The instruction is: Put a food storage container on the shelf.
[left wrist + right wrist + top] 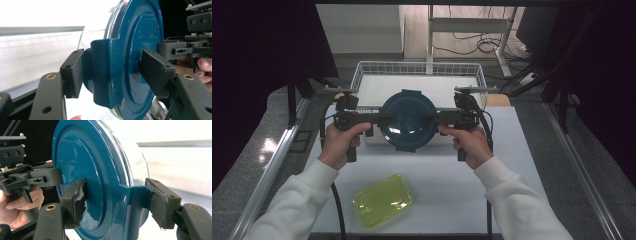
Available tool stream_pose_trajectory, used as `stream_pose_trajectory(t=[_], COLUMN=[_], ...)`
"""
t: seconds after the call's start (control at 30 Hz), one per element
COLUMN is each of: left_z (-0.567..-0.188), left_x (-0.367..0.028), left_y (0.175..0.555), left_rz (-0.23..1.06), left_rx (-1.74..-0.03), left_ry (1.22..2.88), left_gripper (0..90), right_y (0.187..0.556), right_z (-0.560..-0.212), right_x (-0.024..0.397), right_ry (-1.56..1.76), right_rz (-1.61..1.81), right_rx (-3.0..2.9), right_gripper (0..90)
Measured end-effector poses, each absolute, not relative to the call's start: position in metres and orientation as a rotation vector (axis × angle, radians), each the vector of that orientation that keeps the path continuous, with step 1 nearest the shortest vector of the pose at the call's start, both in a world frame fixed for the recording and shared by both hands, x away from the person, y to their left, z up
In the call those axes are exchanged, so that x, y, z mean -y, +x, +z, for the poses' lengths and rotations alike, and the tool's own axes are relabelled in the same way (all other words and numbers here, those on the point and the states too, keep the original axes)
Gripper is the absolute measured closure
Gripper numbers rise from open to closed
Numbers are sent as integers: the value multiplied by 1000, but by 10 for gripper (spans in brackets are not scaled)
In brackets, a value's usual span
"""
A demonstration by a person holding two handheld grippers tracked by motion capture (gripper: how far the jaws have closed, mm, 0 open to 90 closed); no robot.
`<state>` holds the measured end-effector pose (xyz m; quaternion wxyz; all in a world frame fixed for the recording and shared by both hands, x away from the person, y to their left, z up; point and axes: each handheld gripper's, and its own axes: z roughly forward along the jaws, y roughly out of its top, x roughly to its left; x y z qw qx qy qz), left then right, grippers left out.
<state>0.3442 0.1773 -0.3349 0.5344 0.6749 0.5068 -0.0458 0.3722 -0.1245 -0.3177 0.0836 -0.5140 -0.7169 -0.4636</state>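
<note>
Both hands level, opposed; left gripper (379, 119) & right gripper (432, 119) fingers half-closed, clamping round teal container (407, 120) edges, lifted above table (452, 180).

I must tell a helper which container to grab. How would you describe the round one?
Find the white table with a wire basket at its far edge. Just before the basket, two grippers clamp a round container from either side, above the table. Its dark teal lid with locking flaps differs from the yellow-green rectangular box lying nearer.
</note>
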Motion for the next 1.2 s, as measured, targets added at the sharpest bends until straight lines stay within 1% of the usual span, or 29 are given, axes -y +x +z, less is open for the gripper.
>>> stream_pose_trajectory(t=[0.67,1.2], left_z=[-301,-278], left_x=[-168,-167], left_y=[374,417], left_rz=[-64,-57], left_rx=[-1161,-1160], left_ry=[1606,1611], left_gripper=[382,381], right_y=[400,442], right_z=[-282,-260], right_x=[135,136], right_ry=[-1523,-1504], right_rz=[-1430,-1449], right_rx=[2172,2184], right_gripper=[351,351])
